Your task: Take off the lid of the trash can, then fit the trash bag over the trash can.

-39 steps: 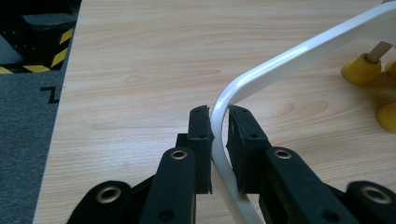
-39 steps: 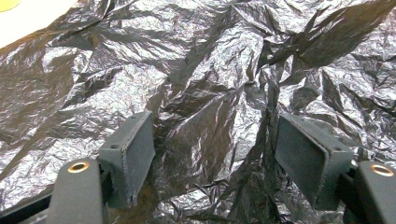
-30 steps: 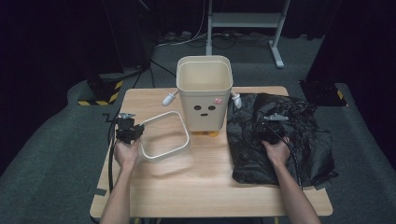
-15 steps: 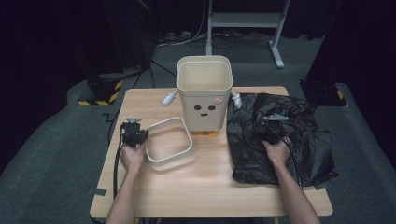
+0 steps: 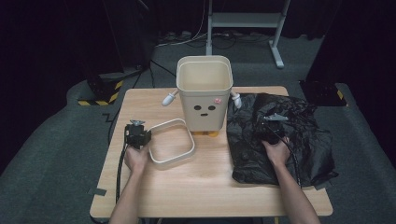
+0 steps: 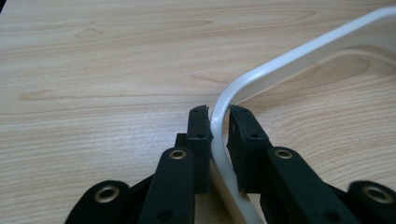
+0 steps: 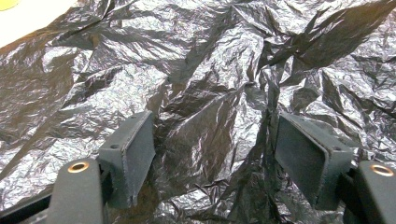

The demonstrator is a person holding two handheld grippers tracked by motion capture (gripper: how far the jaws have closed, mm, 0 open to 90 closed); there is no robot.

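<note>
Both L fingers (image 6: pixel 200 135) pinching ring (image 6: pixel 299 60)

Tabletop (image 5: pixel 196 186): pale wood-grain surface, smooth, satin. Rim frame (image 6: pixel 280 70): cream plastic, smooth, faintly glossy. Bin (image 5: pixel 204 100): the same cream plastic, matt. Bag (image 7: pixel 210 84): thin black plastic film, heavily crinkled, shiny on the creases. Left gripper (image 6: pixel 219 135) and right gripper (image 7: pixel 215 149): matt black plastic jaws with brass-coloured eyelets.

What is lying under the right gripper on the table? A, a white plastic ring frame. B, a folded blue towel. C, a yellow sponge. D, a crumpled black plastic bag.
D: the right gripper hovers with jaws wide over the crumpled black plastic bag on the table's right side.
</note>
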